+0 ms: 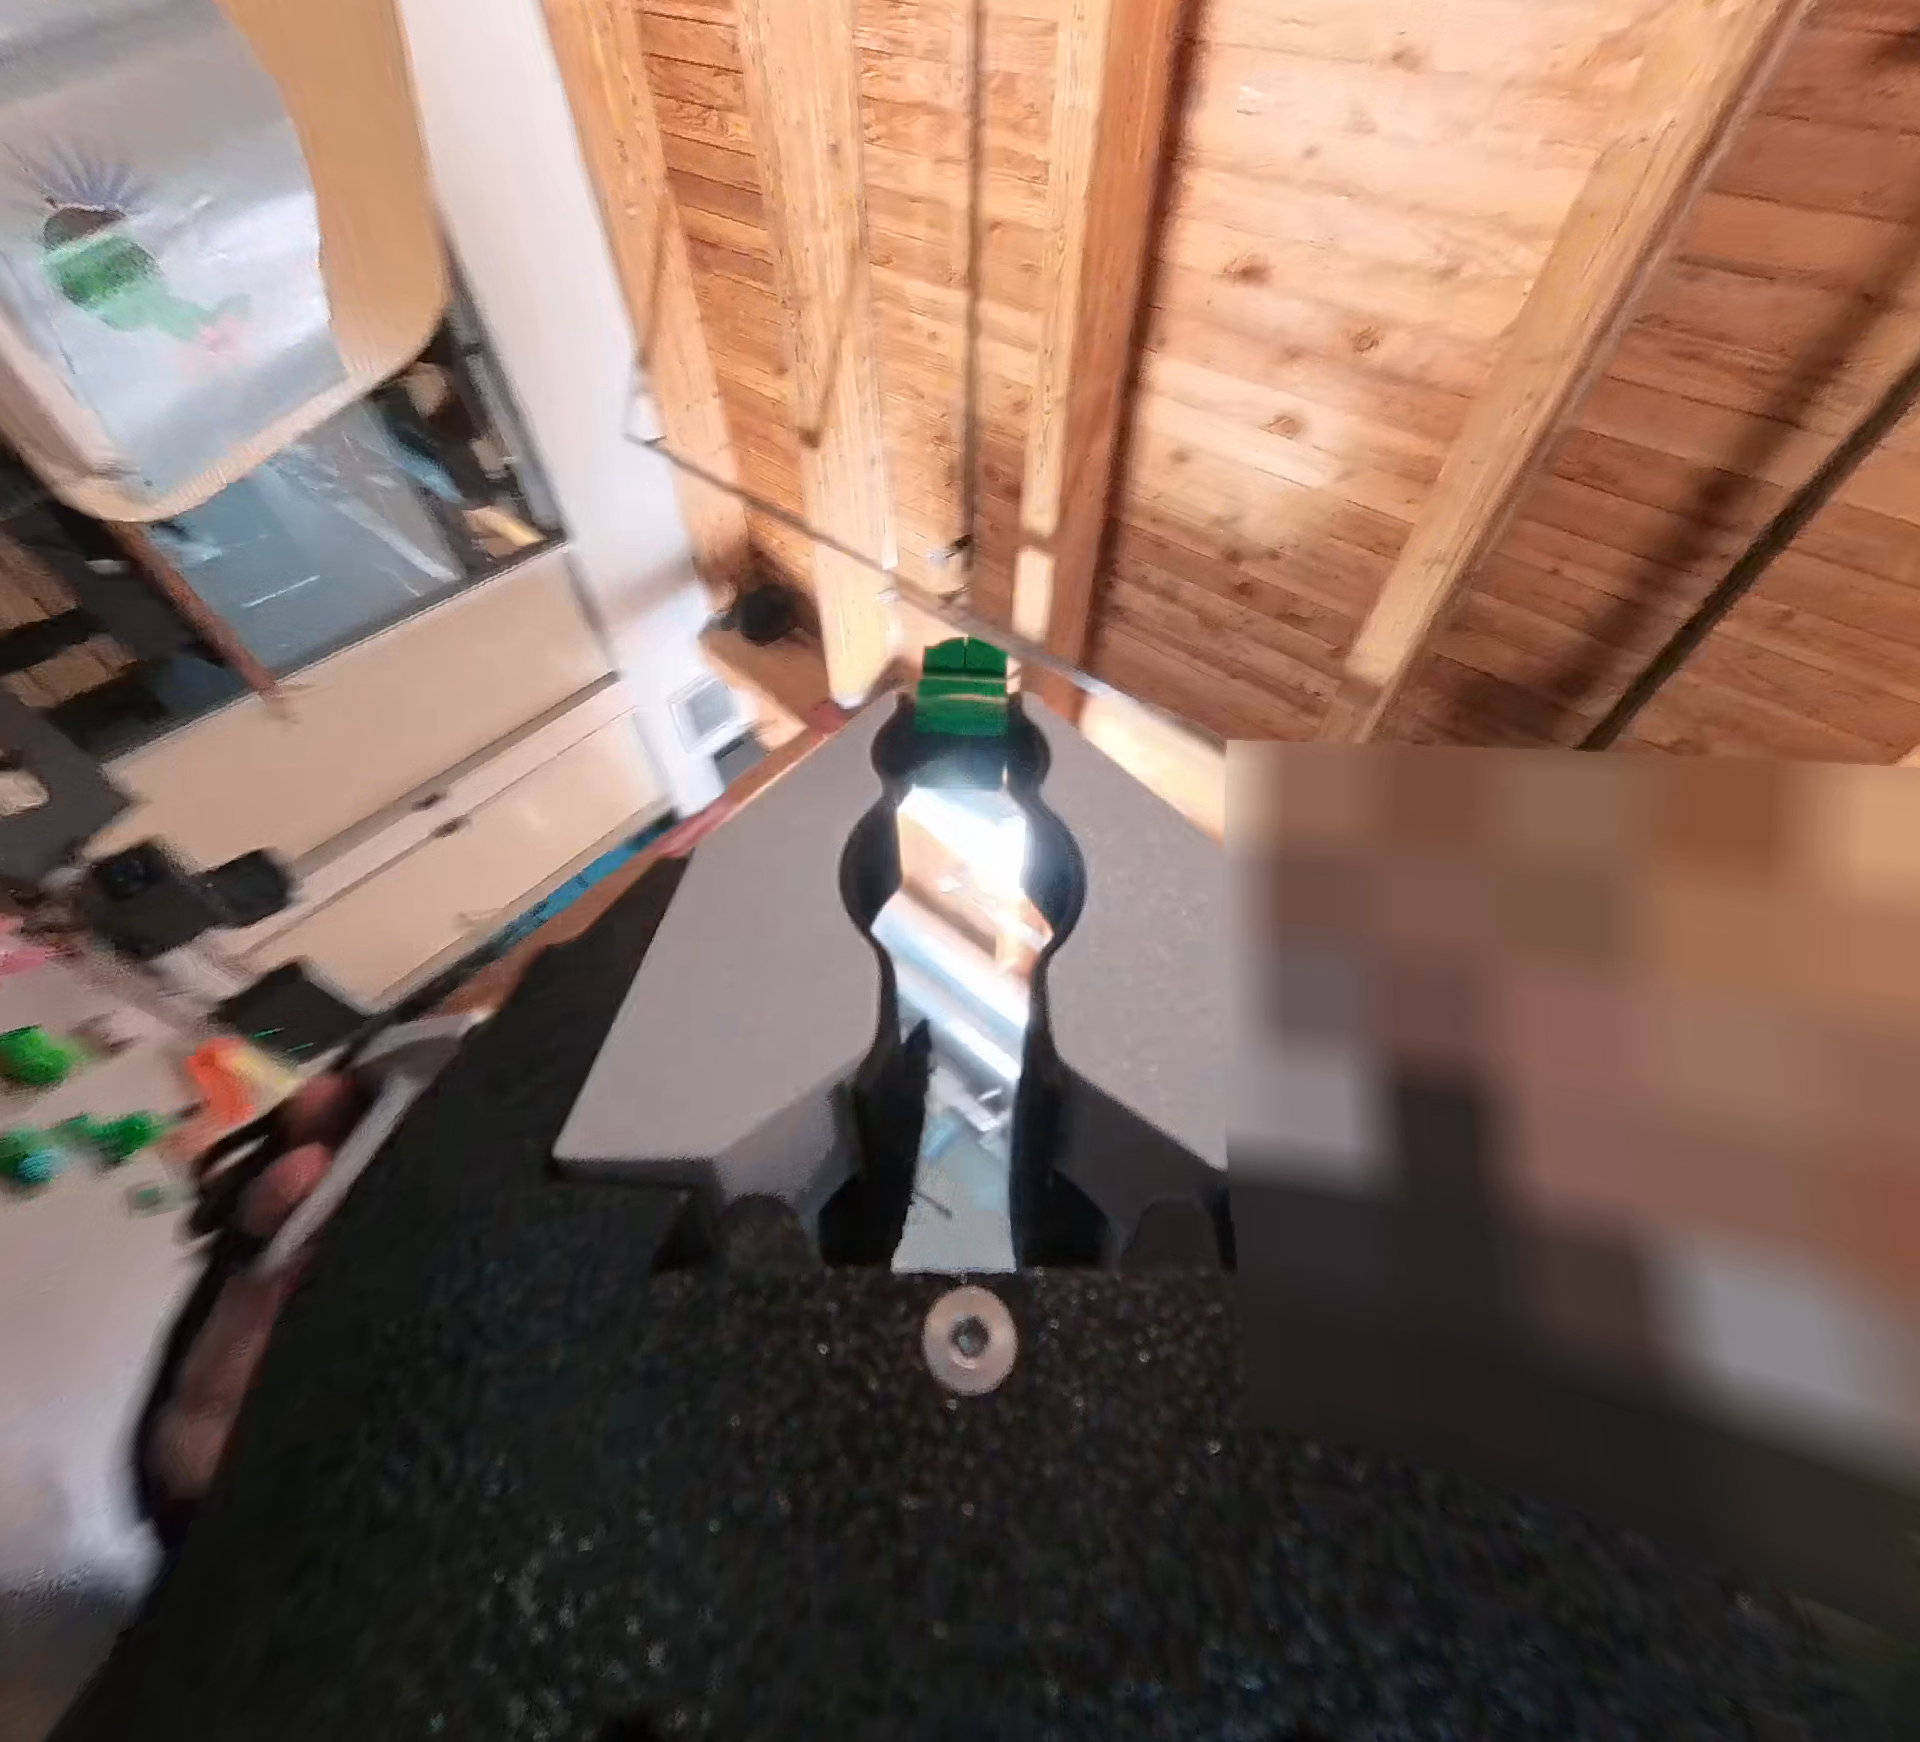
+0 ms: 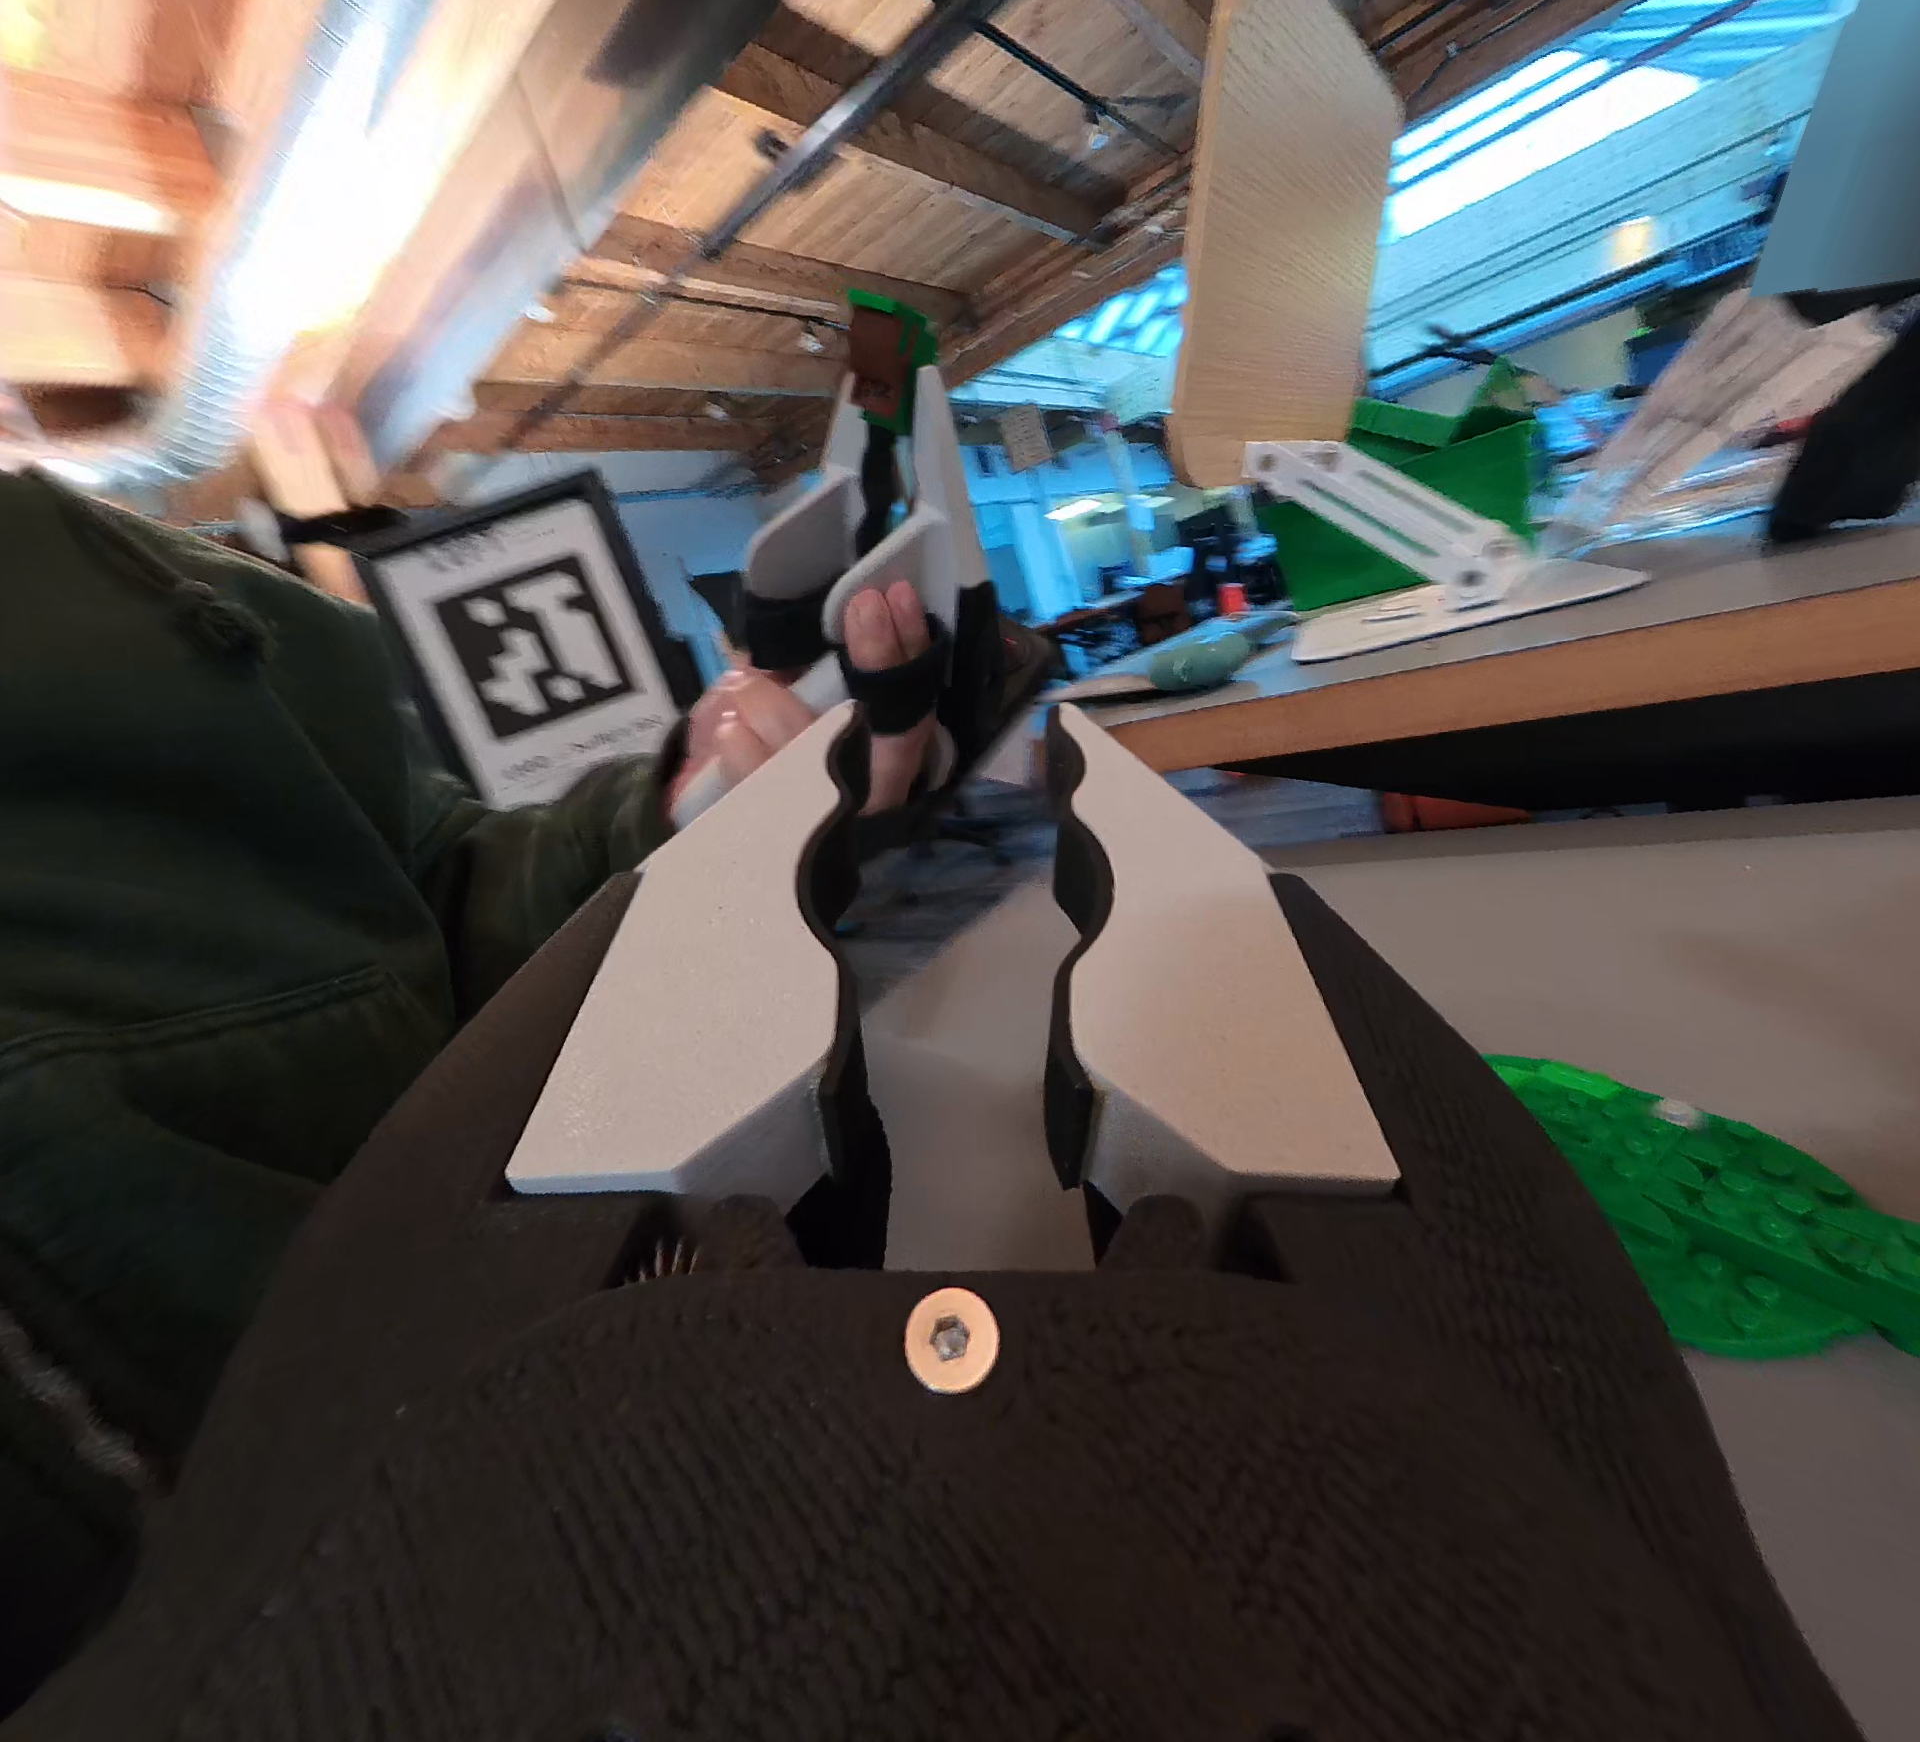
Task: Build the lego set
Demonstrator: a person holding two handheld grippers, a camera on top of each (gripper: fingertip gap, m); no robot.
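The left hand-held gripper [image 1: 964,716] points up at the wooden ceiling [image 1: 1299,238]. It is clenched on a small green lego piece [image 1: 964,684], pinched at the very tips. In the right wrist view the same piece [image 2: 888,362] shows in the upper middle of the frame. There it looks like a green and brown stack of bricks, held high in the air by the left hand-held gripper [image 2: 894,414]. The stack stands about in line with the fingers that hold it.

The right hand-held gripper [image 2: 956,742] is released. Its two grey fingers are apart and nothing is between them. The lego piece lies ahead of it and higher up, well apart from its tips. So the right one probably has to go forward and up to reach the piece, or the left one has to come down to it.

A flat green lego base plate [image 2: 1683,1214] lies on the grey surface [image 2: 1558,944] at the lower right of the frame. It is bumpy with round studs and has wavy edges. It is nearer to the right hand-held gripper than to the left one.

The gripper fingers are smooth grey plastic with wavy black inner pads. The bodies are rough black plastic. More green lego bits [image 1: 42,1058] lie blurred at the lower left of the left wrist view
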